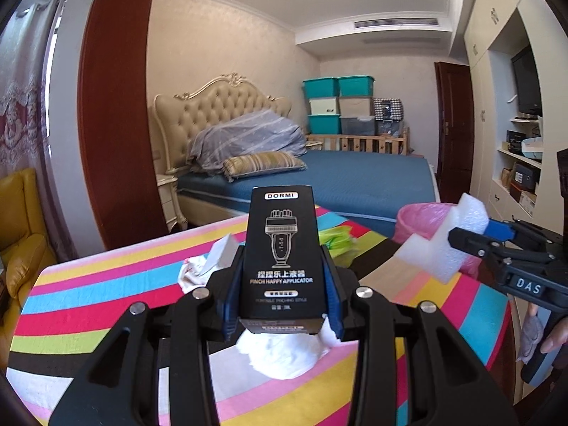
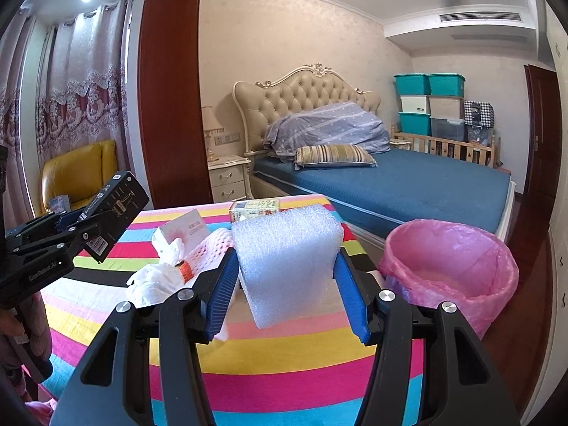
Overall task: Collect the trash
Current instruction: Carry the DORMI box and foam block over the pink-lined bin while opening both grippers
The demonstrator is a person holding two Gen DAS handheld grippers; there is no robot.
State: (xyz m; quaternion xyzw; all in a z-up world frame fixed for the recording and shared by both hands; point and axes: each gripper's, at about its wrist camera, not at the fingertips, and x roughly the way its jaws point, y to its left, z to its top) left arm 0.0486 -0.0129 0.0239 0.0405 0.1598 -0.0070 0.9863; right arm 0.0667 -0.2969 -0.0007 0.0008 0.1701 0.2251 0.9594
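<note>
**Both fingers loaded above the striped counter**

My left gripper (image 1: 282, 277) clamps a glossy black cardboard box (image 1: 280, 248), upright, printed with a white line drawing. My right gripper (image 2: 287, 284) squeezes a stepped block of white, pitted foam (image 2: 284, 262). Crumpled white tissue (image 2: 152, 282) lies mid-counter (image 2: 284, 355); the pink-lined bin (image 2: 451, 269) stands beside its right edge.

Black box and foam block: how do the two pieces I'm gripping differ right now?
The black box is dark, printed, smooth and sharp-edged; the foam block is plain white, bubbly in texture and stepped in outline. The box sits in the left gripper, the foam in the right gripper, which is nearer the pink-lined bin. Both are clamped between blue pads and lifted above the striped table.
</note>
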